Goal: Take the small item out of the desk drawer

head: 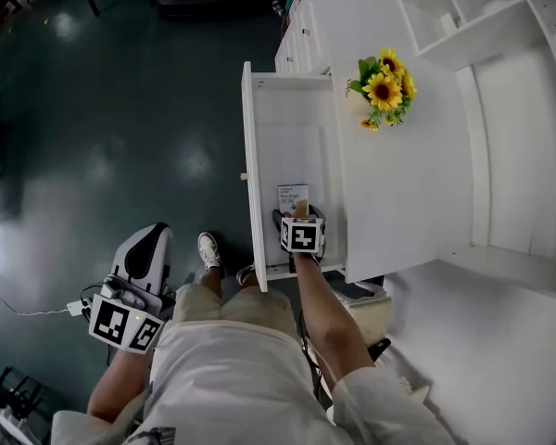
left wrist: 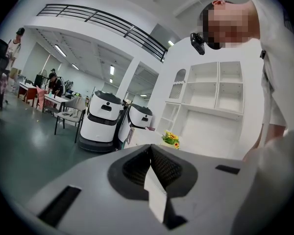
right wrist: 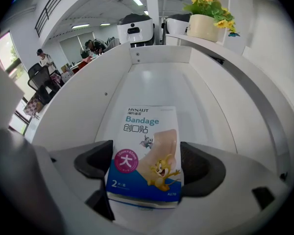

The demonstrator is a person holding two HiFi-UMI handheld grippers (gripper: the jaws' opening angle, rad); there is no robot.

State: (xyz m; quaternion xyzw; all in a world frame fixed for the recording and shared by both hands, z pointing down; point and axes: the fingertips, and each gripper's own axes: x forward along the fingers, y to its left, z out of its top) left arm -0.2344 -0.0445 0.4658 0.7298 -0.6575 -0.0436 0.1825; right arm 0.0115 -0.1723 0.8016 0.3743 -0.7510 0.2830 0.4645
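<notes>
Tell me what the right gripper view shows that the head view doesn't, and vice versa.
Only the right gripper view: the readable print on the bandage packet, and the right gripper with its fingers closed on the packet's sides. Only the head view: the left gripper, low over the dark floor, away from the desk. Both: the open drawer and the sunflowers on the desk.
</notes>
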